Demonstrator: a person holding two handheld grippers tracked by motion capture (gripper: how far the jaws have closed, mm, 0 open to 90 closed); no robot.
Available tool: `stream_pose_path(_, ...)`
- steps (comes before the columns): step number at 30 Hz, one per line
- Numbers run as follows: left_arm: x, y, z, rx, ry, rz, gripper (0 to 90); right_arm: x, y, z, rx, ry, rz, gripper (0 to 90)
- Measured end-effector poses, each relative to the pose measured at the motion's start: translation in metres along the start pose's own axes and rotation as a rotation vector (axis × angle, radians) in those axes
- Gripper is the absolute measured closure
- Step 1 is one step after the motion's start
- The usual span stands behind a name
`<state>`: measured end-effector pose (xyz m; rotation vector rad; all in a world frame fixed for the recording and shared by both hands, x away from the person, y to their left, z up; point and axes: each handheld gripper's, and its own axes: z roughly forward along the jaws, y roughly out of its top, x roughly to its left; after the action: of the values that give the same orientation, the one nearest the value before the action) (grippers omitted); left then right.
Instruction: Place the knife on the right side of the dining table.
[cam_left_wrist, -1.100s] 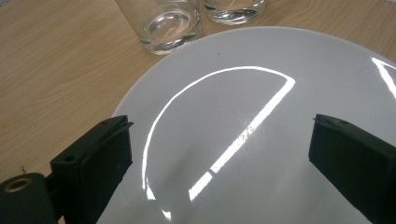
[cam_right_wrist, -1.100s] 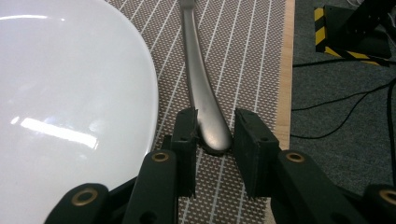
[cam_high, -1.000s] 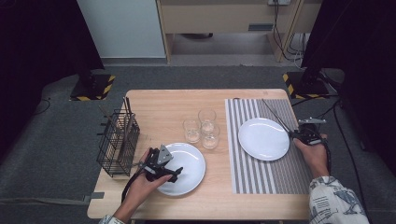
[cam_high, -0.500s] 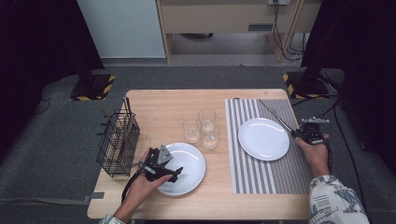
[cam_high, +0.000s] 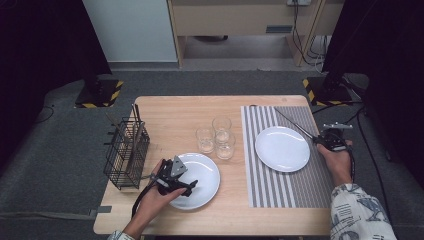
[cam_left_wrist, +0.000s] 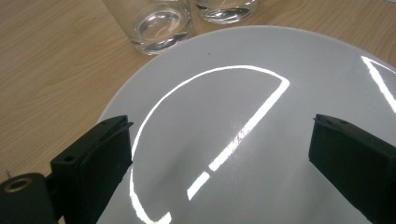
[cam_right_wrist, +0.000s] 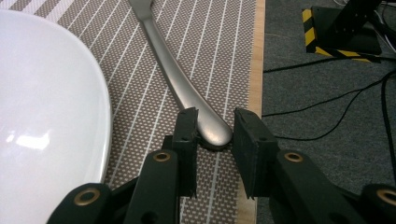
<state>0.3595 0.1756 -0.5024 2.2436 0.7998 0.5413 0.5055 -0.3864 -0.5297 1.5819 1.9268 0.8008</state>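
High view first; the wooden surface (cam_high: 170, 112) sits mid-frame with a striped placemat (cam_high: 280, 185) on its right half; a white plate (cam_high: 282, 148) lies on the mat, and a long metal utensil (cam_high: 292, 122) runs diagonally along the plate's upper right edge; the right gripper (cam_high: 325, 140) is at the lower end of that utensil, right at the mat's right edge, hand behind it. Lower left of centre there's a second white plate (cam_high: 202, 177) on bare wood, and the left gripper (cam_high: 180, 181) hovers over its left part; three clear glasses (cam_high: 216, 137) cluster between the two plates; a black wire basket (cam_high: 125, 155) with cutlery standing in it is at the left edge of the surface.

Left gripper view; its jaws are spread wide, one at lower left and one at lower right of the frame, with nothing between them but the shiny second white plate (cam_left_wrist: 243, 130) underneath; two of the glasses (cam_left_wrist: 161, 23) peek in at the top.

Right gripper view; the utensil handle (cam_right_wrist: 180, 79) comes down from the top centre over the striped placemat (cam_right_wrist: 135, 107), and its rounded end sits between the jaws; they're close around it, the left one about touching, a small gap at the right one, so not clearly pinching; white plate (cam_right_wrist: 46, 93) rim at left.
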Motion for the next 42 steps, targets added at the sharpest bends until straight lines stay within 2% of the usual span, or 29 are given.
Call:
stream_pose_path(13,-0.001,0.000,0.002,0.004,0.000,0.000,5.0,0.001,0.008,0.006,0.004,-0.011,-0.019,71.2)
stream_pose_path(32,-0.001,0.000,0.002,0.004,-0.002,0.001,5.0,0.009,0.010,0.009,0.002,0.010,-0.036,70.1)
stream_pose_path(42,-0.002,0.000,0.002,0.003,-0.002,-0.001,4.9,0.008,0.011,0.011,0.006,-0.001,-0.015,69.4)
